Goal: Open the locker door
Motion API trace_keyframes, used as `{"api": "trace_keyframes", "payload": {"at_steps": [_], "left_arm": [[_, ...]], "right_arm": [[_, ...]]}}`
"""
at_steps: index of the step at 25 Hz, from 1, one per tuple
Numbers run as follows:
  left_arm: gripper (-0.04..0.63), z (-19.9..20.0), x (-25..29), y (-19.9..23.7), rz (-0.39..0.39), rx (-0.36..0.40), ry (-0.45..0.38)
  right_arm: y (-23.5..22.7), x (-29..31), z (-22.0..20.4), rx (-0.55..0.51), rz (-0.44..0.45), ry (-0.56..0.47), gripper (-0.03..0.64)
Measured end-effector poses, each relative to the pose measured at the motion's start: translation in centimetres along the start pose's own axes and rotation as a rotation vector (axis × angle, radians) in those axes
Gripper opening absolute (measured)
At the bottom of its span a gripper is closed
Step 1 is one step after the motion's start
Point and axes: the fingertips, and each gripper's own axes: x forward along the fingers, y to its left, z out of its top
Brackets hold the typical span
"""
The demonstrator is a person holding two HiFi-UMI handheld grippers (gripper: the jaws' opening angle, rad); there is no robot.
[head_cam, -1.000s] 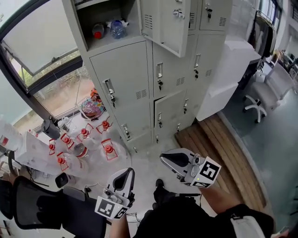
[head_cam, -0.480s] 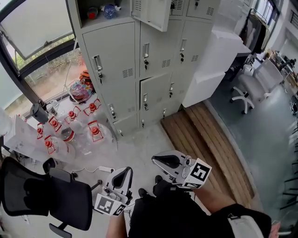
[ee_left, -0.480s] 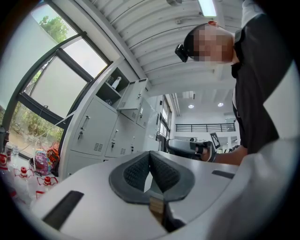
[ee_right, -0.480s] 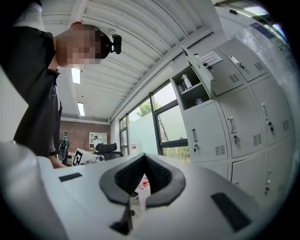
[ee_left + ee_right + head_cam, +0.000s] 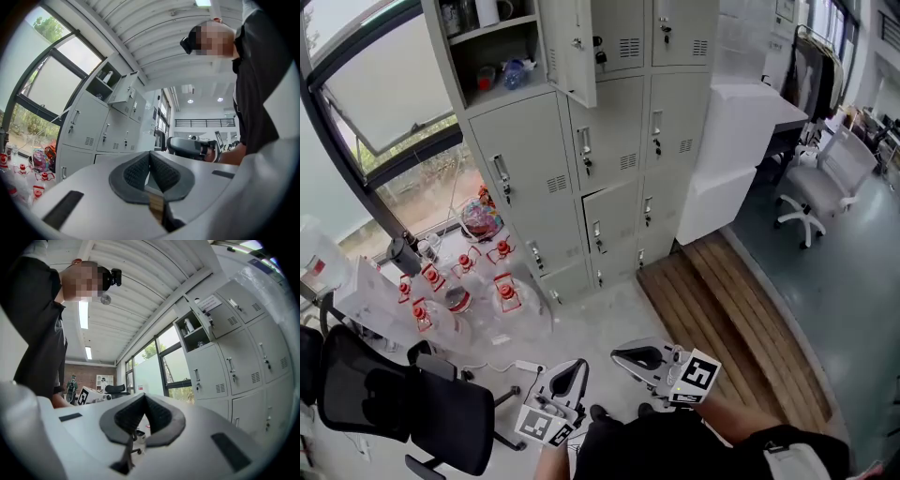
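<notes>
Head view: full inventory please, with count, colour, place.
lockers: one bank, grey, top centre
locker door: one open, grey, top row
bottles: a few, mostly clear, inside the open compartment
jugs: several, clear with red caps, floor left of lockers
swivel chair: one, black, bottom left
desk chair: one, white, far right
wooden platform: one, brown, floor right of lockers
left gripper: white, bottom centre, shut, empty
right gripper: white, alongside, shut, empty

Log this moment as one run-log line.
locker door: upper one, open | left gripper: shut, empty, held low | right gripper: shut, empty, held low | position: well away from lockers
</notes>
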Motion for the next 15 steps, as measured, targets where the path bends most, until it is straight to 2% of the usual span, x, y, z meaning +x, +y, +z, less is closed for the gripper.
{"api": "trace_keyframes", "payload": {"at_steps": [4,8,15], "left_arm": [[0.015,-0.5,1.4,-2.7,-0.002,0.008,0.013],[0.015,-1.5,2.1,-4.7,-0.003,-0.008,0.025],[0.015,-1.2,3.1,-5.8,0.022,-0.012,0.001]], "right_arm": [[-0.6,-3.2,0.0,0.022,-0.019,-0.022,0.009],[-0.4,-5.1,-0.1,0.01,0.005,-0.024,0.009],[-1.4,-6.7,-0.1,0.012,0.021,-0.036,0.009]]}}
